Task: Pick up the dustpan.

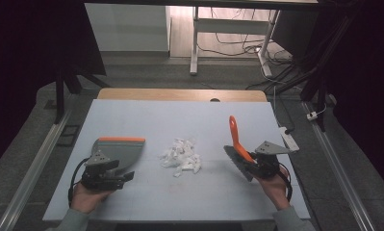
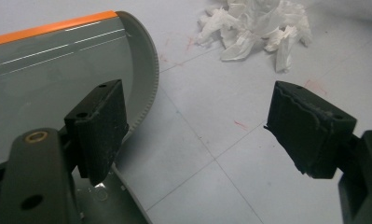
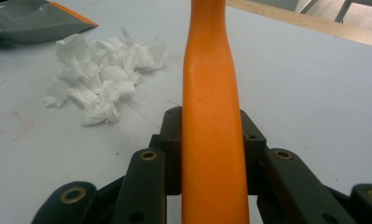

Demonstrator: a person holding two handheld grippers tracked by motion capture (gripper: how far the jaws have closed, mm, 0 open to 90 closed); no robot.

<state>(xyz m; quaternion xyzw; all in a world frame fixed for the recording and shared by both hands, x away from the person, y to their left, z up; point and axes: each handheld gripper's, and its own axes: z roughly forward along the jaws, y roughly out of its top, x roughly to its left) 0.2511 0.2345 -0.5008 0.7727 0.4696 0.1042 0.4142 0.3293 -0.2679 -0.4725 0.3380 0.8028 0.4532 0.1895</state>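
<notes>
My right gripper (image 3: pixel 211 154) is clamped on the orange plastic handle of the grey-bristled hand brush (image 1: pixel 237 144). My left gripper (image 2: pixel 211 135) gapes wide, nothing gripped, beside the grey plastic dustpan with orange lip (image 2: pixel 58 70). Heap of crumpled white tissue scraps (image 1: pixel 181 156) lies between. Risk: unheld pan slides when swept against; scraps scatter.

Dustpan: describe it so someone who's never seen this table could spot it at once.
On the pale blue table, look to the left half, left of the heap of crumpled white tissue in the middle. The dustpan lies flat there, right by the left gripper. It is the wide grey scoop with an orange strip along its far edge, unlike the narrow orange-handled brush clamped in the right gripper.
</notes>
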